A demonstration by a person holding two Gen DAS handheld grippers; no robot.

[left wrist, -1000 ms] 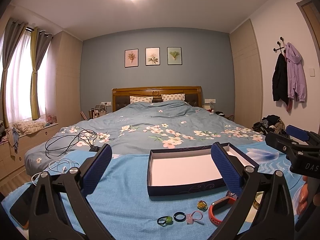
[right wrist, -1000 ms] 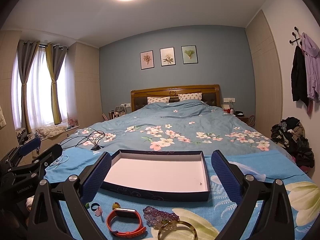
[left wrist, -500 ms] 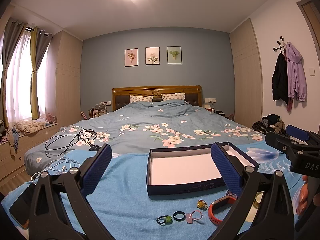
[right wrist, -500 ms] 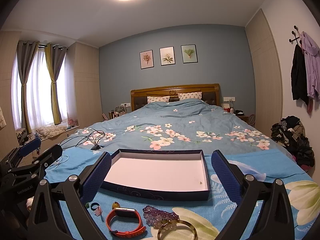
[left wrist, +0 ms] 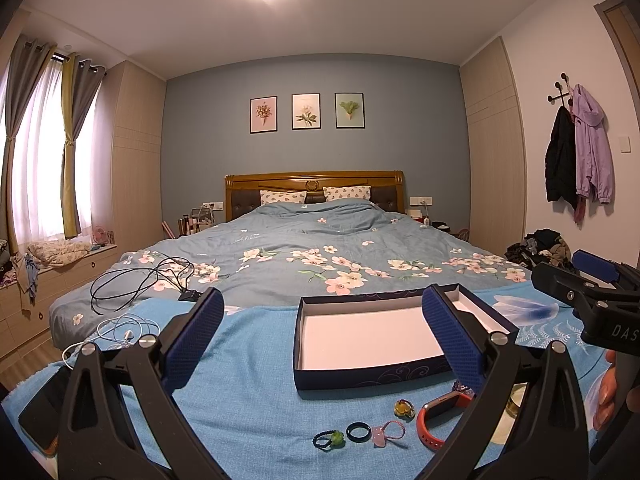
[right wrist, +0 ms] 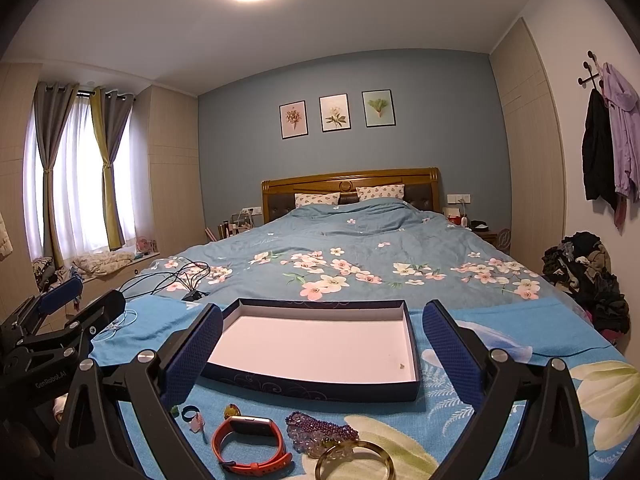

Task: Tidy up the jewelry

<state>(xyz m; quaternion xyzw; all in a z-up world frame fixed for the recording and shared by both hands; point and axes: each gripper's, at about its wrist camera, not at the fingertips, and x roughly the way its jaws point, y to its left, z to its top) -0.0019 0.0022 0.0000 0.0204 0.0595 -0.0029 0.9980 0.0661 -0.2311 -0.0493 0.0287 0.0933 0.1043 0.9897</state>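
An empty dark blue box (left wrist: pixel 372 374) with a white floor lies on the blue cloth; it also shows in the right wrist view (right wrist: pixel 316 386). In front of it lie a green-bead ring (left wrist: pixel 329 438), a black ring (left wrist: pixel 357 431), a pink piece (left wrist: pixel 386 433), a yellow ring (left wrist: pixel 403 407) and an orange wristband (right wrist: pixel 250 444). A purple bead bracelet (right wrist: pixel 320 431) and a gold bangle (right wrist: pixel 354 462) lie beside the wristband. My left gripper (left wrist: pixel 320 340) is open and empty above the jewelry. My right gripper (right wrist: pixel 320 344) is open and empty, to the right.
Black cables (left wrist: pixel 140 276) and white earphones (left wrist: pixel 124 330) lie on the bed at the left. A dark phone (left wrist: pixel 40 408) sits at the cloth's left edge. A pile of clothes (right wrist: pixel 588 276) lies by the right wall.
Both grippers have barely shifted; the box sits very slightly lower in the left wrist view. Nothing was taken hold of or let go.
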